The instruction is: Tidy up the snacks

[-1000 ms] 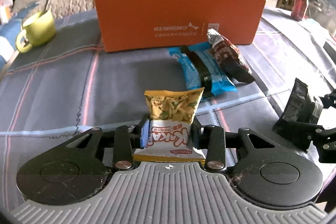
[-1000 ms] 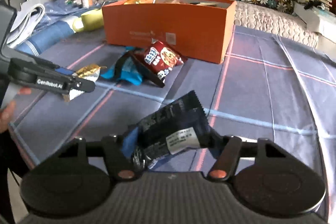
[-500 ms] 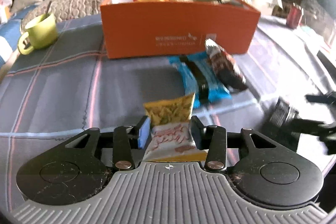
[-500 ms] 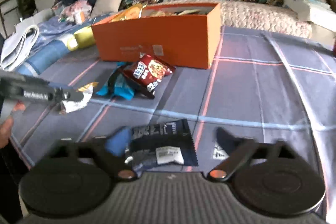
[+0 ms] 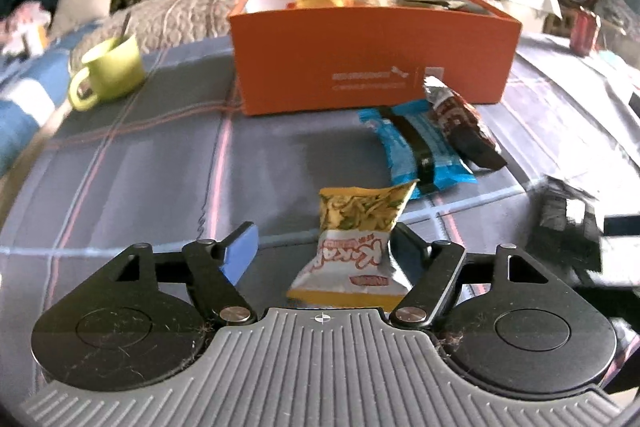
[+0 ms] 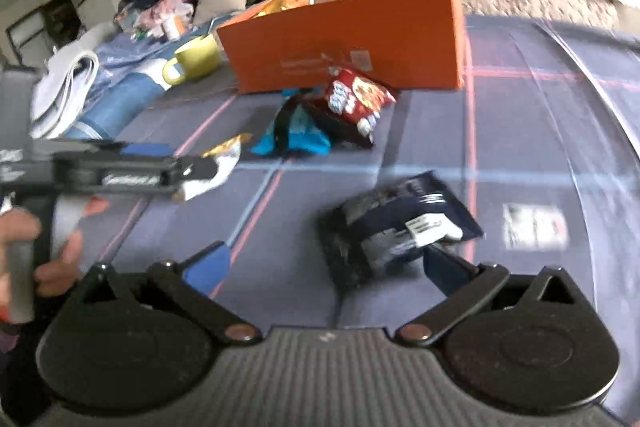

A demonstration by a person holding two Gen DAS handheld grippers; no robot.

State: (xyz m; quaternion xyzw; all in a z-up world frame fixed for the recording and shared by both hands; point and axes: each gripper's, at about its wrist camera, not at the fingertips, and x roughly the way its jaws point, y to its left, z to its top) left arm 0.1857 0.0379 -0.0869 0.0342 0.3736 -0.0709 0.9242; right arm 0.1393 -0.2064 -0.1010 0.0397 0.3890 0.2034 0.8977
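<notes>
Now both packets are let go. Left claw [image 5: 320, 247] is opening — the yellow noodle packet [image 5: 356, 239], a moment ago pinched, leans on its right finger. Right claw [image 6: 324, 263] gapes wide; the dark packet [image 6: 396, 223] has dropped onto the bed — both short of the far orange box [image 5: 372, 67].

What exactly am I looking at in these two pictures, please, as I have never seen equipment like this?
A person holds two hand-held grippers, each with a camera looking along its jaws. The left gripper has its jaws opening, with a yellow snack packet between them. The right gripper stands wide open over a dark packet. Both packets lie on a checked cloth. Beyond are a blue packet, a red packet, an orange box of snacks and a green mug.
</notes>
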